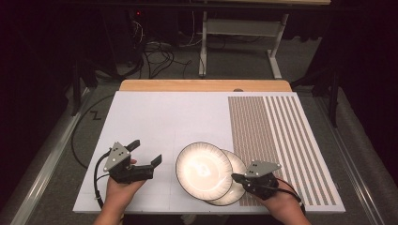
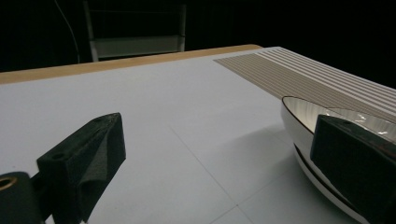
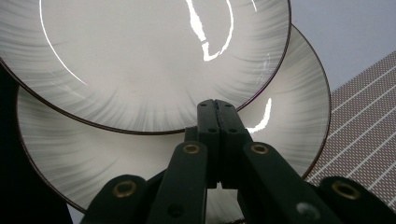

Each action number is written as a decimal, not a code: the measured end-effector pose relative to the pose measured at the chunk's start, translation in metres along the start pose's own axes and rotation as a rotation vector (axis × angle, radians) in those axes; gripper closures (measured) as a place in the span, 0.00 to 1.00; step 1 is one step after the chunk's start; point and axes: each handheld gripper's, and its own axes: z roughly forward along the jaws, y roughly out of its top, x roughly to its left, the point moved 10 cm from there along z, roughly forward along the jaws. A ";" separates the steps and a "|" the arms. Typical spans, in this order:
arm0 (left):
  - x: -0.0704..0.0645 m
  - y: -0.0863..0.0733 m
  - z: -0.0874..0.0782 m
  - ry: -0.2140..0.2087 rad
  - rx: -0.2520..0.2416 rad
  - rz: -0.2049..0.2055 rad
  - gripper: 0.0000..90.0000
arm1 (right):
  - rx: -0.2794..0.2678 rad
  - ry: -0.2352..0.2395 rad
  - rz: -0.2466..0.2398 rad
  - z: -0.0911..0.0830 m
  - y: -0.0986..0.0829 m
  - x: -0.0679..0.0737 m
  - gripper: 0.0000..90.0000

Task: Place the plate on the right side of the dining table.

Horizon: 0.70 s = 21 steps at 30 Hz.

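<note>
Two white plates with grey streaks and dark rims overlap near the table's front. The upper plate (image 1: pixel 202 168) (image 3: pixel 140 60) rests partly on the lower plate (image 1: pixel 238 185) (image 3: pixel 285 107), shifted to its left. My right gripper (image 1: pixel 233 177) (image 3: pixel 217 106) is shut with nothing seen between its jaws. Its tips lie over the lower plate, right at the upper plate's right rim. My left gripper (image 1: pixel 146 152) (image 2: pixel 219 158) is held open left of the plates, with bare table between its jaws. In the left gripper view the stacked plates (image 2: pixel 303 112) sit just beyond its right jaw.
The white table top (image 1: pixel 155 117) carries a brown striped panel (image 1: pixel 277 136) on its right side, and a wooden edge (image 1: pixel 202 85) runs along the back. Cables and a metal frame (image 1: pixel 239 28) lie on the floor beyond.
</note>
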 end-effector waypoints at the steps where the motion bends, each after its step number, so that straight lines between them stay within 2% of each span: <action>1: 0.000 0.000 0.000 0.000 0.000 0.000 0.04 | 0.000 0.000 0.000 0.000 0.000 0.000 1.00; 2: -0.002 0.003 0.000 -0.011 -0.002 -0.020 0.04 | 0.001 -0.001 -0.001 0.000 0.000 0.000 1.00; 6: -0.005 0.011 -0.002 -0.019 0.003 -0.048 0.04 | -0.001 0.000 -0.001 0.000 0.000 0.000 1.00; 10: -0.005 0.011 -0.003 -0.030 0.025 -0.081 0.04 | -0.001 -0.001 -0.003 0.000 -0.001 0.001 1.00; 12: -0.003 0.010 -0.004 -0.040 0.036 -0.117 0.04 | 0.000 -0.001 -0.003 0.000 -0.001 0.001 1.00; 14: -0.002 0.009 -0.004 -0.043 0.052 -0.141 0.04 | -0.001 -0.002 -0.005 0.000 -0.001 0.000 1.00; 15: -0.001 0.008 -0.005 -0.060 0.063 -0.172 0.04 | -0.001 -0.003 -0.005 0.000 -0.001 0.000 1.00; 17: 0.000 0.006 -0.006 -0.071 0.079 -0.204 0.04 | -0.001 -0.004 -0.003 0.000 0.000 0.000 1.00; 21: -0.001 0.000 -0.006 -0.101 0.138 -0.249 0.04 | 0.000 -0.006 -0.005 0.000 0.000 0.001 1.00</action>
